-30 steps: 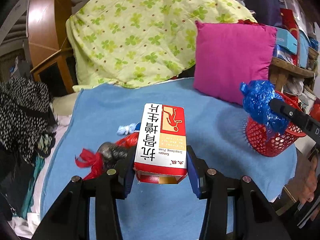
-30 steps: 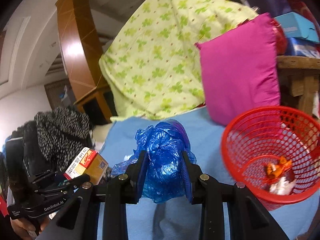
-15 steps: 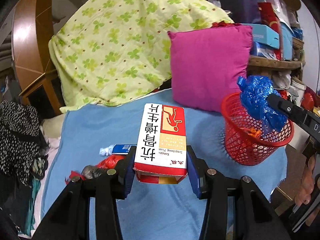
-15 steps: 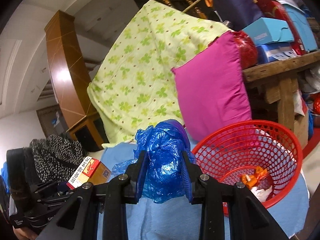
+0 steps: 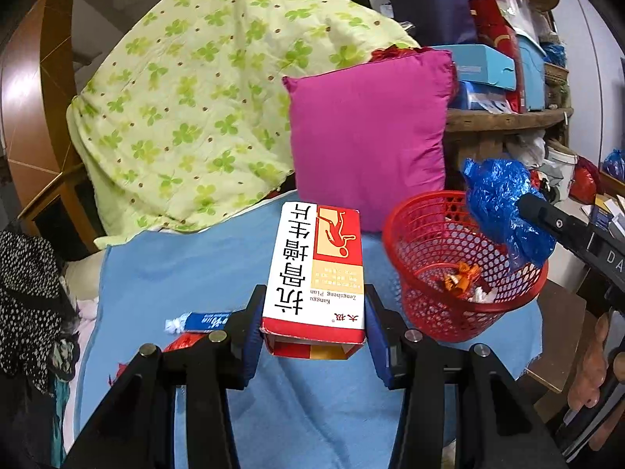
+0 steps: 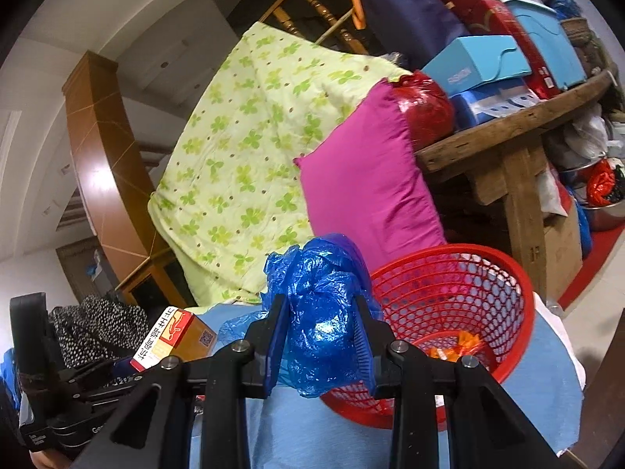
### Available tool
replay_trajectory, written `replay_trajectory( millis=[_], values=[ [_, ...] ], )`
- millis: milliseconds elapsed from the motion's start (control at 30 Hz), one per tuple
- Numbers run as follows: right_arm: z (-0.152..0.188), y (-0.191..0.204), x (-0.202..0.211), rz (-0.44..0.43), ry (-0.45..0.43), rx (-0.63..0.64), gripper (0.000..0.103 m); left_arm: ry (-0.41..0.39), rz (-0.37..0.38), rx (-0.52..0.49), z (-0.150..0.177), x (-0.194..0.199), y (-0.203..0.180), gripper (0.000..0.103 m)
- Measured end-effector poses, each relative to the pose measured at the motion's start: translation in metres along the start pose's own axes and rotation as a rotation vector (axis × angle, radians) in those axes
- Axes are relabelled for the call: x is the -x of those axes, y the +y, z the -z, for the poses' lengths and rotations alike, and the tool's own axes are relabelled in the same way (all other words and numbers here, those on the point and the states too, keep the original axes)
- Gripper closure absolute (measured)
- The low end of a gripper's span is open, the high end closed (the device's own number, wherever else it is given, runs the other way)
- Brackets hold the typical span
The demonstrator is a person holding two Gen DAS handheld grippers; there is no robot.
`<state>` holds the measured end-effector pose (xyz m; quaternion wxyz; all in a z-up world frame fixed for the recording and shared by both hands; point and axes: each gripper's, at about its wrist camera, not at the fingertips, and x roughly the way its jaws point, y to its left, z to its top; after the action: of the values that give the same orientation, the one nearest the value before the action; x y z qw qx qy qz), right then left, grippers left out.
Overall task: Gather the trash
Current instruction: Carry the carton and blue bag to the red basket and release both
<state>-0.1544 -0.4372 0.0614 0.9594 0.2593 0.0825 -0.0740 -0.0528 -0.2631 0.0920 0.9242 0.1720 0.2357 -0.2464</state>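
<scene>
My left gripper (image 5: 312, 305) is shut on a white and red medicine box (image 5: 316, 269), held above the blue sheet (image 5: 175, 273). My right gripper (image 6: 320, 320) is shut on a crumpled blue plastic bag (image 6: 320, 312); in the left wrist view that bag (image 5: 504, 203) hangs over the rim of the red mesh basket (image 5: 437, 242). The basket (image 6: 468, 285) holds orange and white wrappers (image 5: 463, 277). In the right wrist view the box (image 6: 172, 332) shows at lower left in the left gripper.
A blue and white tube (image 5: 199, 320) and red scraps (image 5: 183, 342) lie on the sheet at left. A magenta pillow (image 5: 367, 136) and a green-patterned quilt (image 5: 203, 97) stand behind. A cluttered wooden shelf (image 5: 508, 121) is at right, dark spotted cloth (image 5: 27, 297) at left.
Both grippers moved to the right toward the red basket, holding their loads. The blue bag now hangs over the basket, and the red scraps have slipped to the lower left.
</scene>
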Motion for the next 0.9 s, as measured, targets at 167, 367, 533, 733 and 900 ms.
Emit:
replay_trajectory(
  millis=[167, 367, 533, 733, 900],
  values=[
    [-0.003, -0.015, 0.006, 0.025, -0.014, -0.044, 0.069, -0.022, 0.055, -0.013, -0.012, -0.006, -0.014, 0.054],
    [-0.007, -0.032, 0.010, 0.054, -0.024, -0.108, 0.069, -0.042, 0.152, -0.004, -0.030, -0.021, -0.028, 0.054],
    [-0.010, -0.044, 0.013, 0.079, -0.036, -0.154, 0.068, -0.036, 0.242, -0.012, -0.044, -0.036, -0.047, 0.054],
    [-0.012, -0.059, 0.013, 0.108, -0.031, -0.195, 0.066, -0.016, 0.319, -0.018, -0.051, -0.056, -0.071, 0.052],
    [-0.010, -0.077, 0.009, 0.124, 0.004, -0.274, 0.064, 0.008, 0.313, -0.020, -0.050, -0.072, -0.082, 0.038]
  ],
)
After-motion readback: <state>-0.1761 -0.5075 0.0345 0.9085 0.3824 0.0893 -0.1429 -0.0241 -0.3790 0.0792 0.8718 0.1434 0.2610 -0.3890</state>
